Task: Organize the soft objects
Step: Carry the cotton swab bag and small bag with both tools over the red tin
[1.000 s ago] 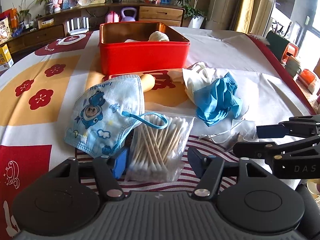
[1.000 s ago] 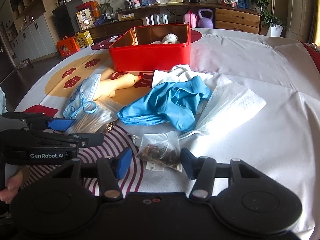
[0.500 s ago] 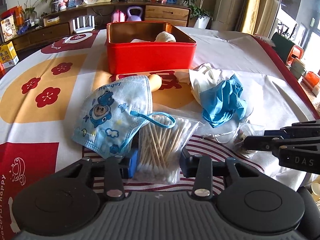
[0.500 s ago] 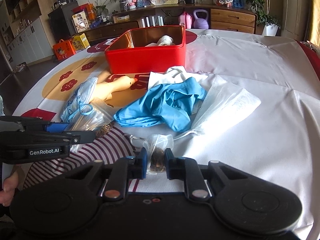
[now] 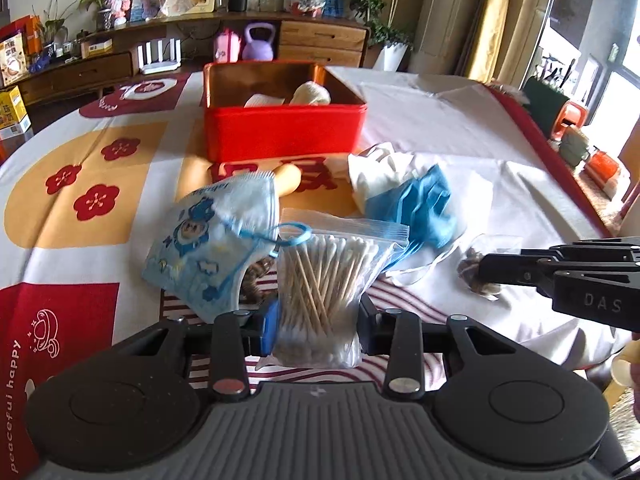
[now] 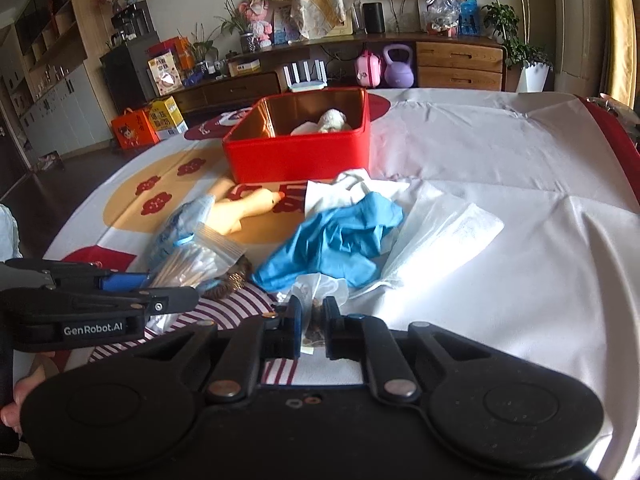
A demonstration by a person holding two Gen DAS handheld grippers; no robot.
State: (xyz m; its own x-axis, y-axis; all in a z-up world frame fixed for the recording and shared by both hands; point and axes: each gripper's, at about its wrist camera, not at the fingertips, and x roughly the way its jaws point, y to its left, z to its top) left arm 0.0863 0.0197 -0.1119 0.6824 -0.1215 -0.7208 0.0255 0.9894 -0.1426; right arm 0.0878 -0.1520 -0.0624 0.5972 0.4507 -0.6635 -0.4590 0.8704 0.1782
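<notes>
**Two bags gripped, carry to the red tin pending**

The left hand-held gripper (image 5: pixel 316 330) is closing on the zip bag of cotton swabs (image 5: pixel 330 276), which stands between its pads at its lower end, near the near edge of the counter (image 5: pixel 460 136). The right hand-held gripper (image 6: pixel 311 326) is closing on a small clear sachet of dark dried bits (image 6: pixel 316 300), pinched low between its pads. Both bags appear to be clear of the striped cloth (image 5: pixel 404 304) beneath them.

Procedure, as judged from the layout:
- Raise each bag well clear before any move toward the far side. The ear loop of the child's face mask (image 5: pixel 212 240) lies across the top of the swab bag and may drag the mask along; lift straight and check that the loop slips off.
- The swab bag is held at the bottom, so its top will probably flop. Keep it upright.
- The destination is presumably the open red tin (image 5: pixel 280 136), set toward the far side of the counter, with pale soft items already in its far right corner.

Clearances: the direct line to the tin crosses the mask, a yellow rubber duck toy (image 6: pixel 248 206), and a heap of blue and white gloves (image 6: pixel 340 236). Pass above these. The right half of the counter is bare white cloth and offers open room. The two grippers work side by side; take them in one at a time at the tin's near wall.
</notes>
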